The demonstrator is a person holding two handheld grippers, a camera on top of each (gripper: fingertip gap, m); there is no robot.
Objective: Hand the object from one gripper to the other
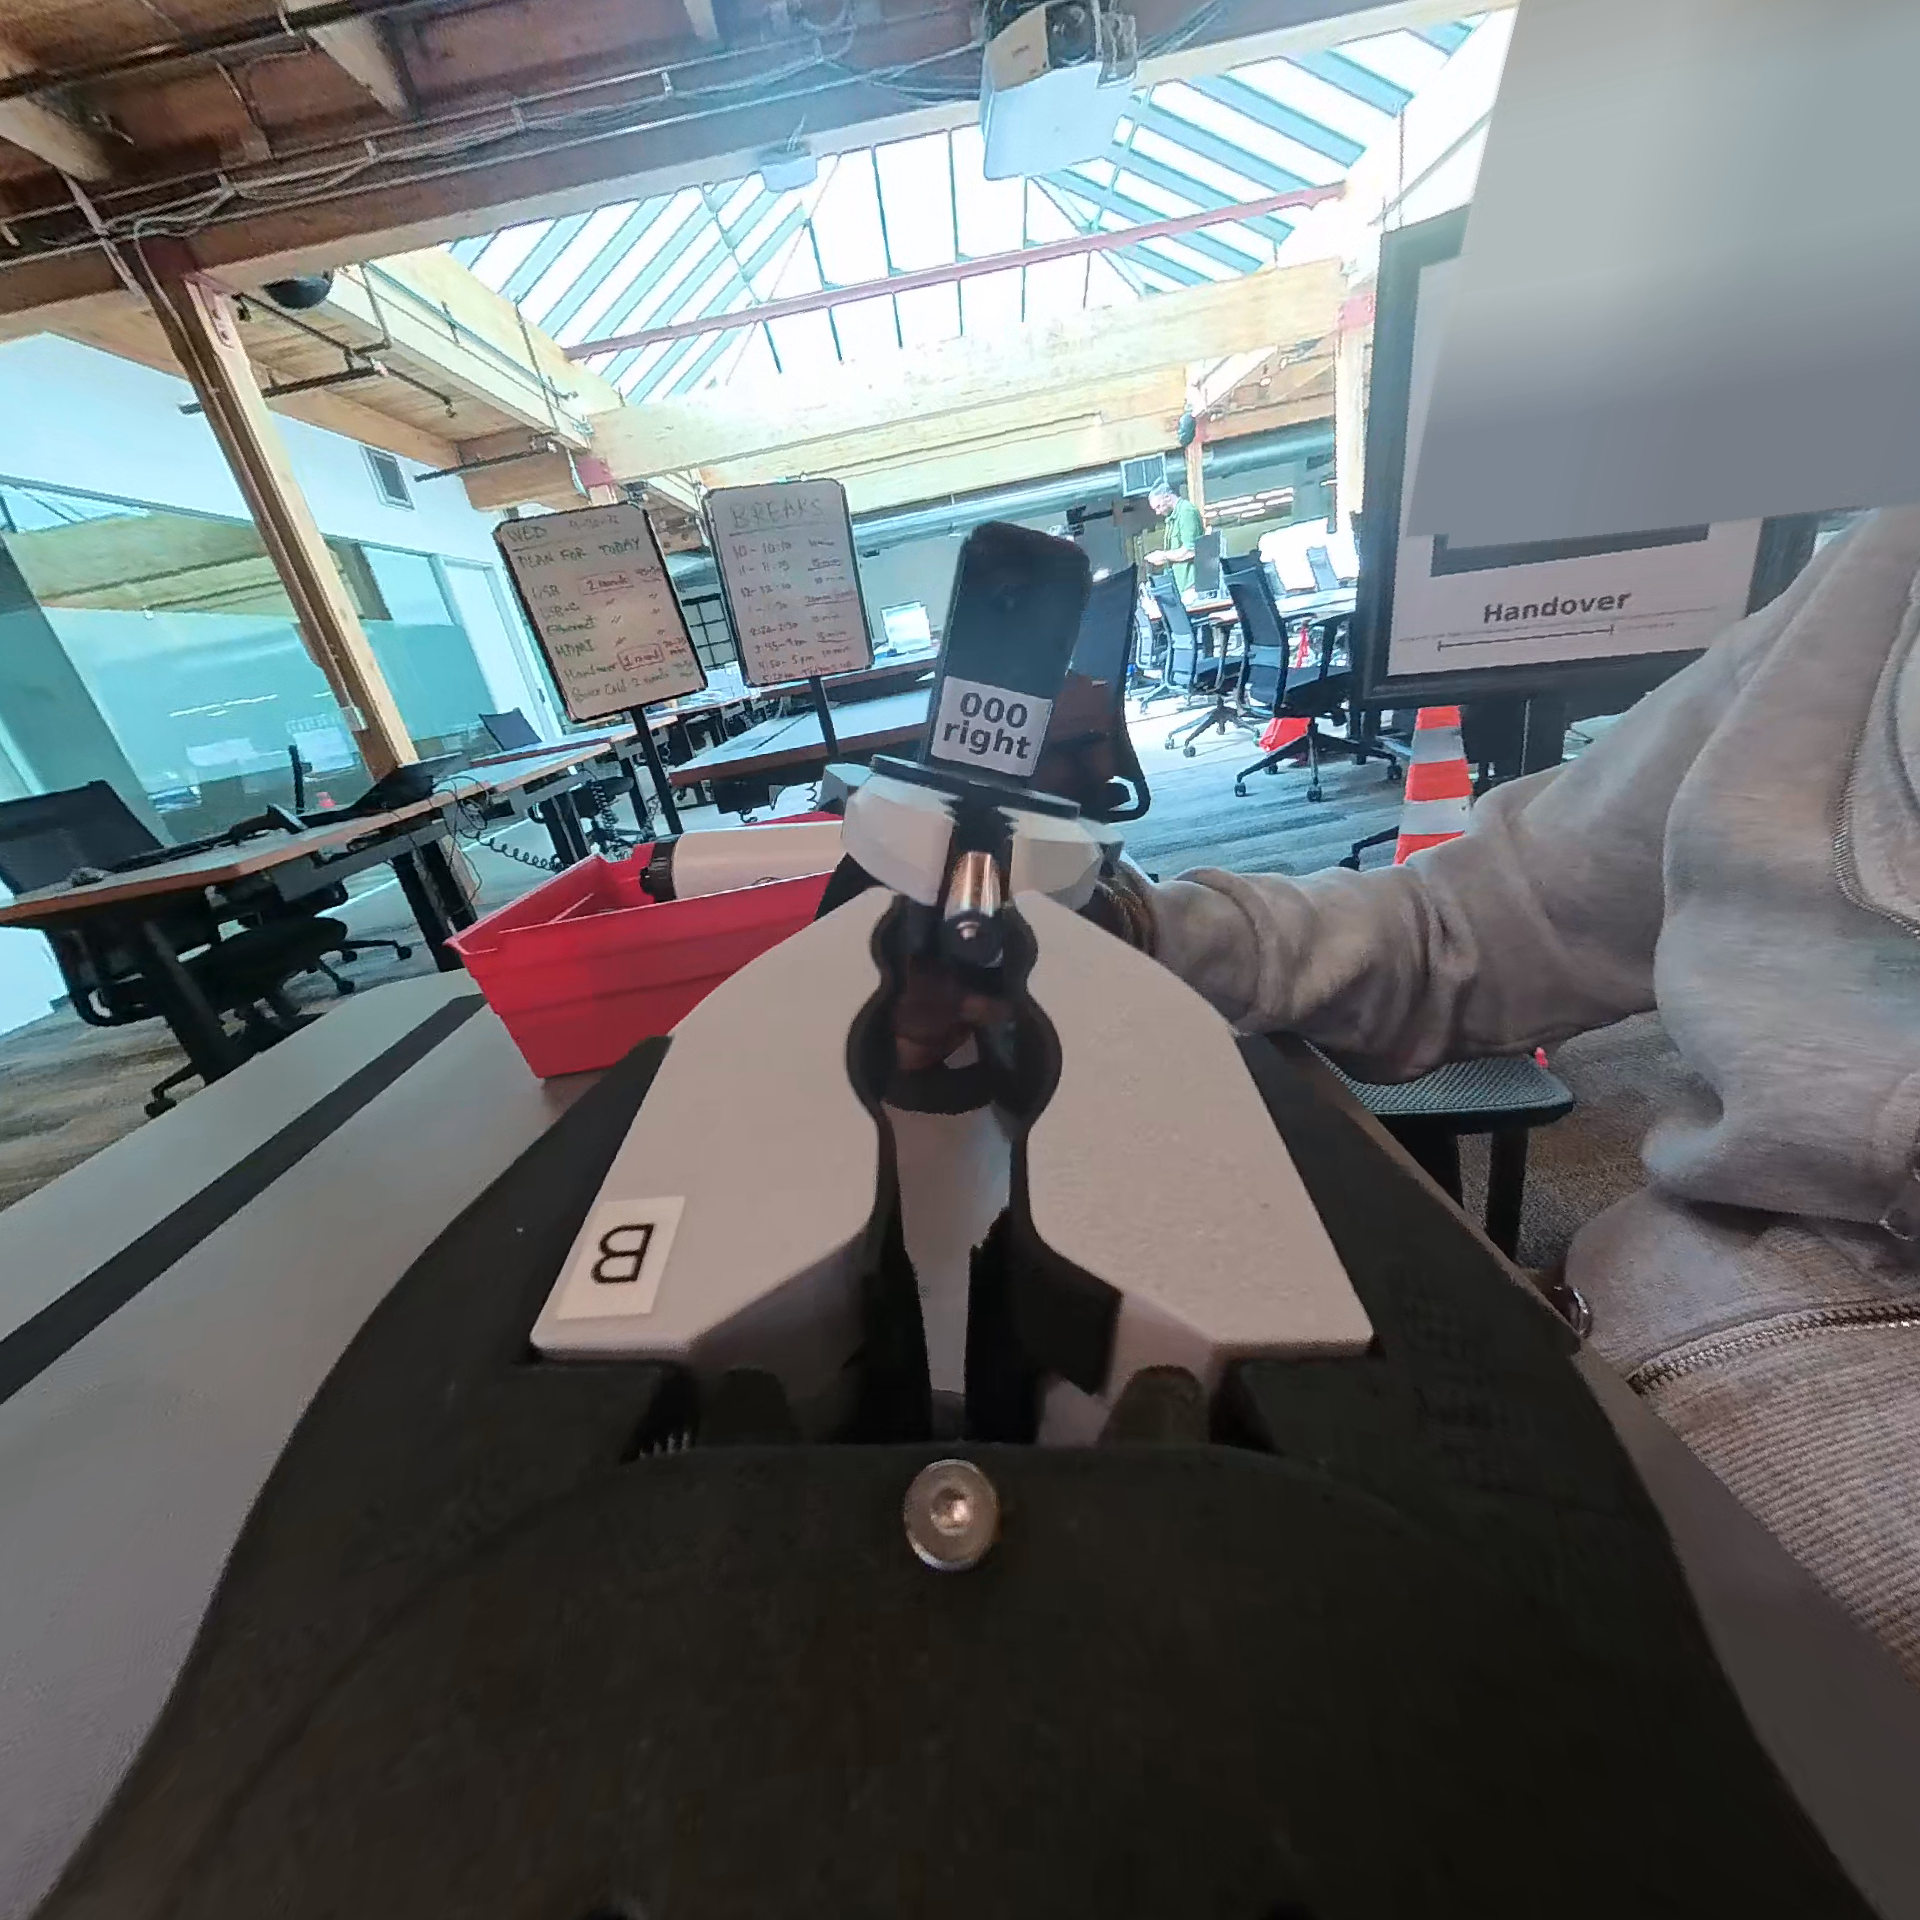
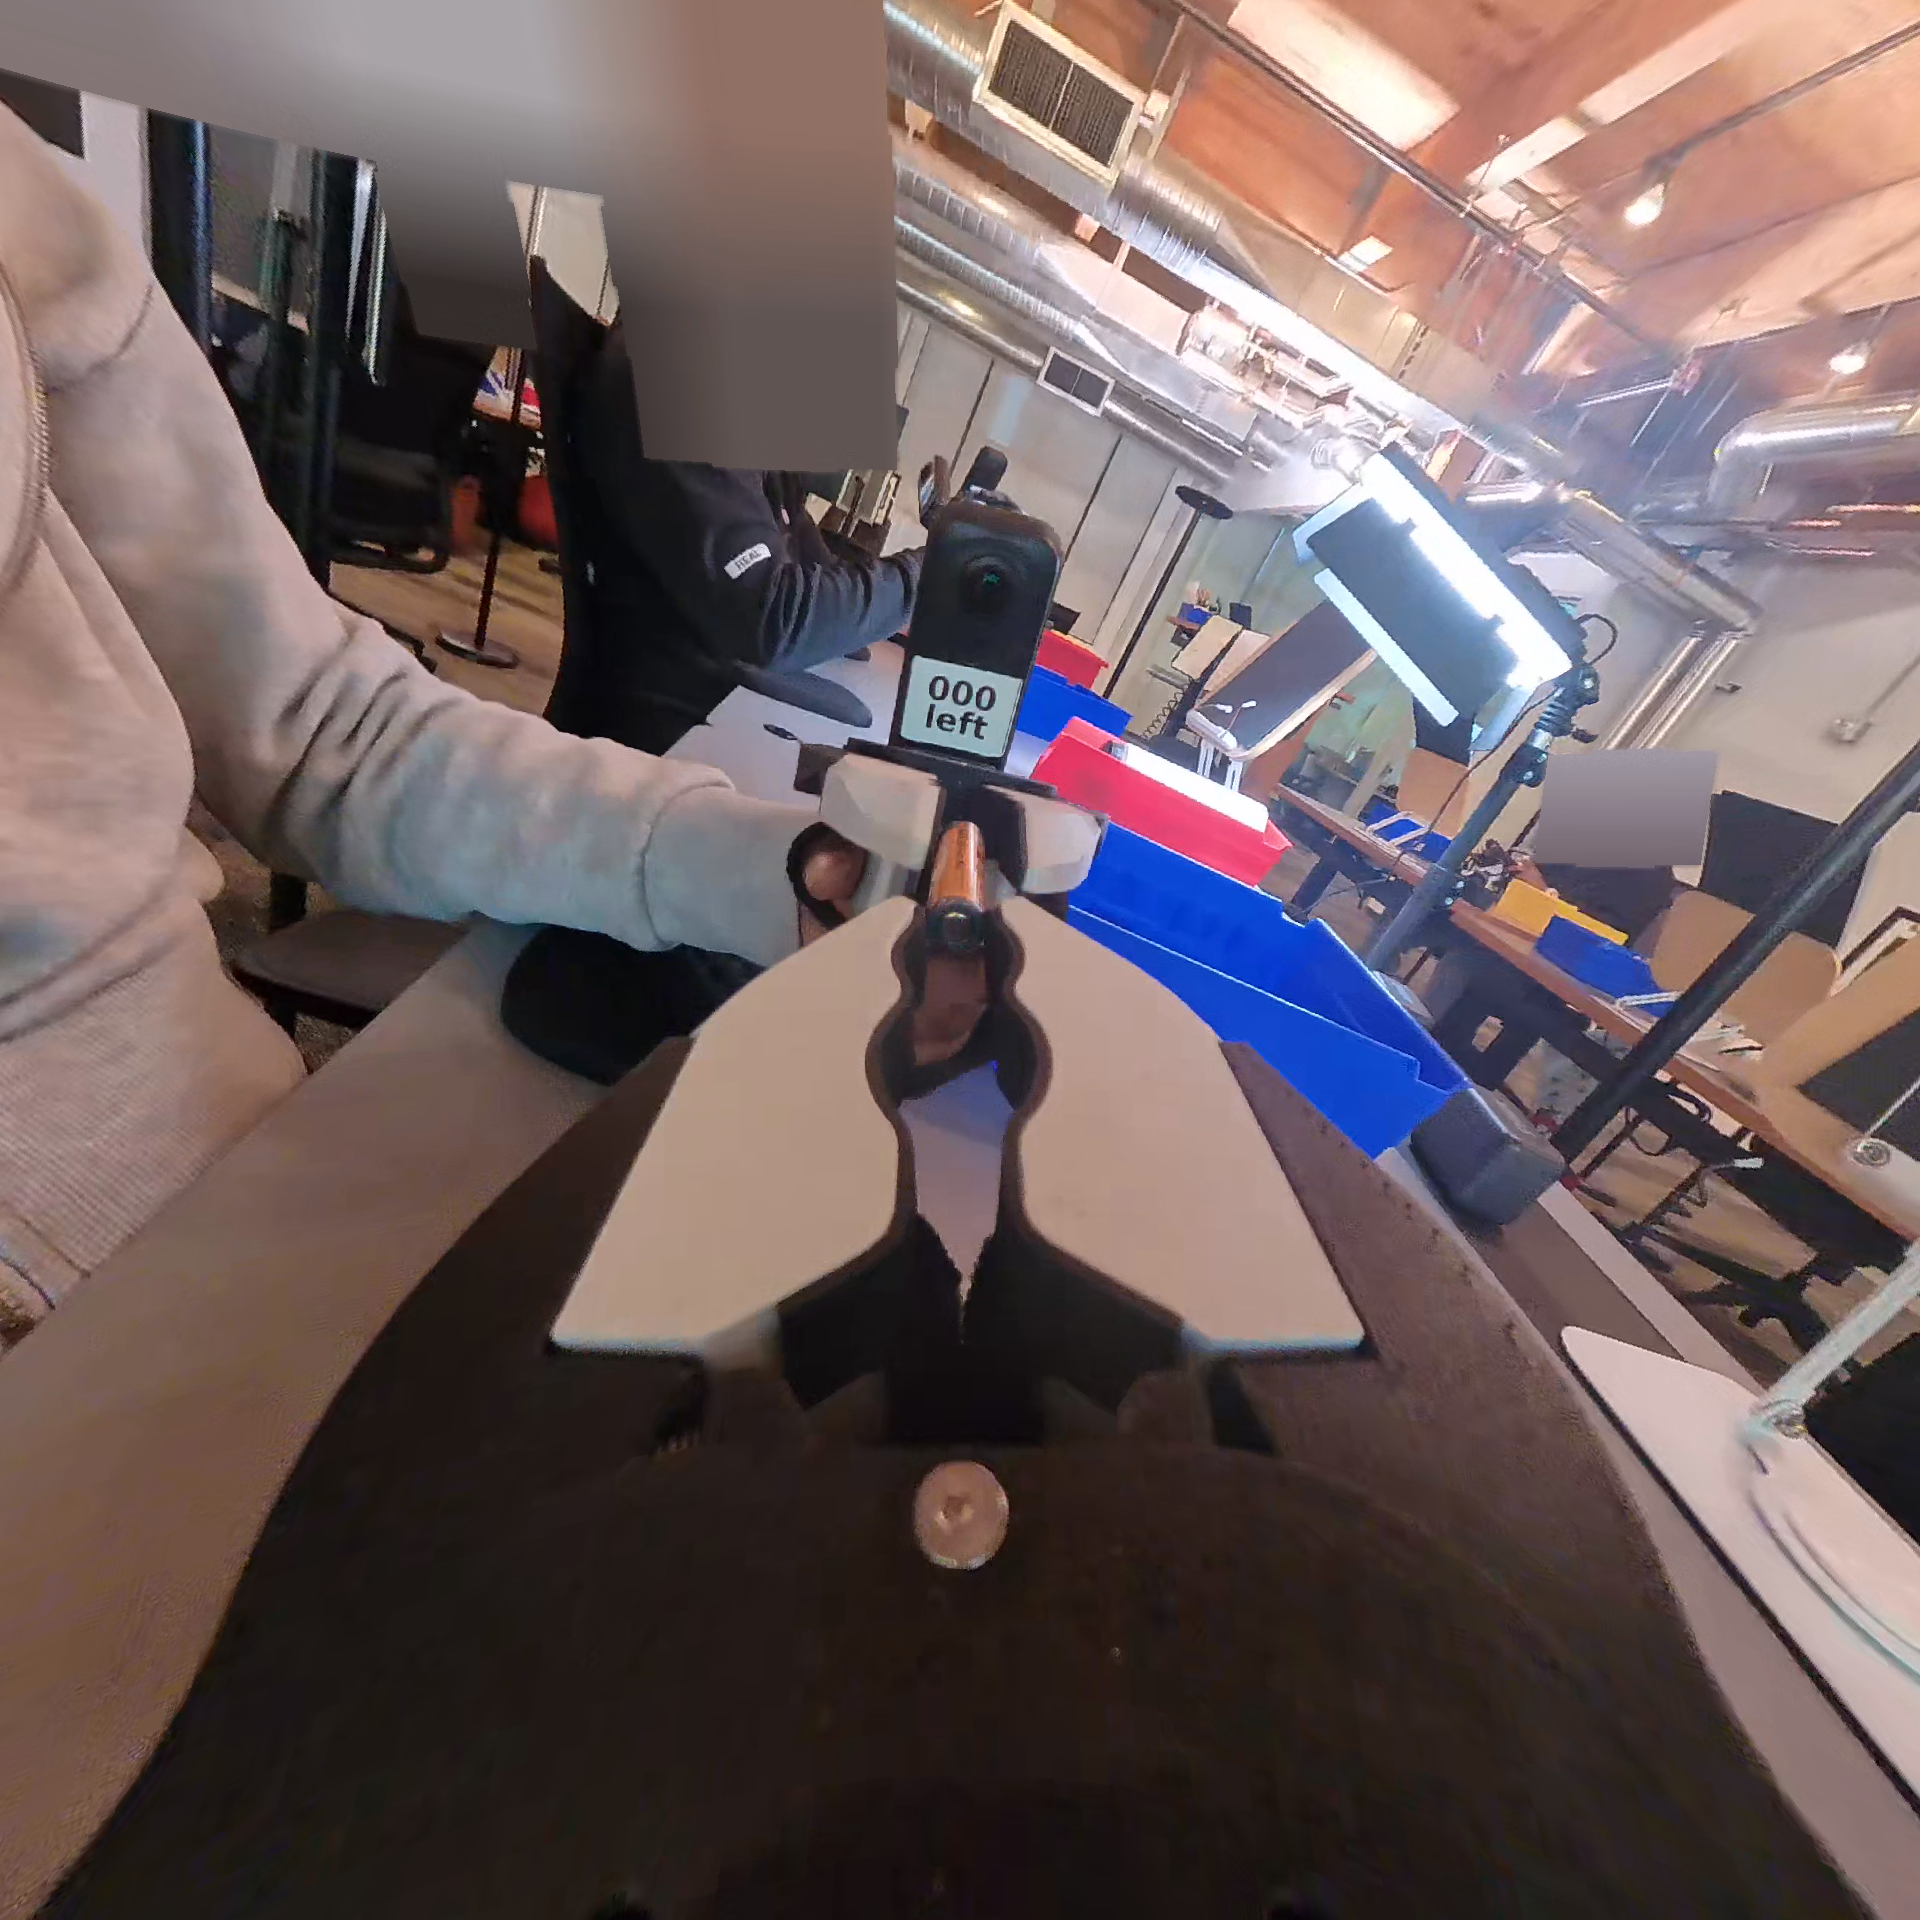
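Note:
A small battery (image 1: 971, 896), silver-ended in the left wrist view and copper-coloured in the right wrist view (image 2: 954, 881), is held in the air between two grippers that face each other tip to tip. My left gripper (image 1: 966, 935) has its jaws nearly together on one end of the battery. My right gripper (image 2: 958, 935) has its jaws nearly together on the other end. Each gripper also shows farther off in the other's view: the right gripper (image 1: 971, 857) and the left gripper (image 2: 956, 847). Both sit above the grey table (image 1: 208, 1195).
A red bin (image 1: 582, 966) holding a white object (image 1: 748, 857) stands behind the grippers. Blue bins (image 2: 1247, 966) and another red bin (image 2: 1153, 800) line the table. A lamp panel on a stand (image 2: 1444, 592) is at the right. The person's grey sleeve (image 1: 1351, 935) reaches in. Left and right tips are no more than a few centimetres apart.

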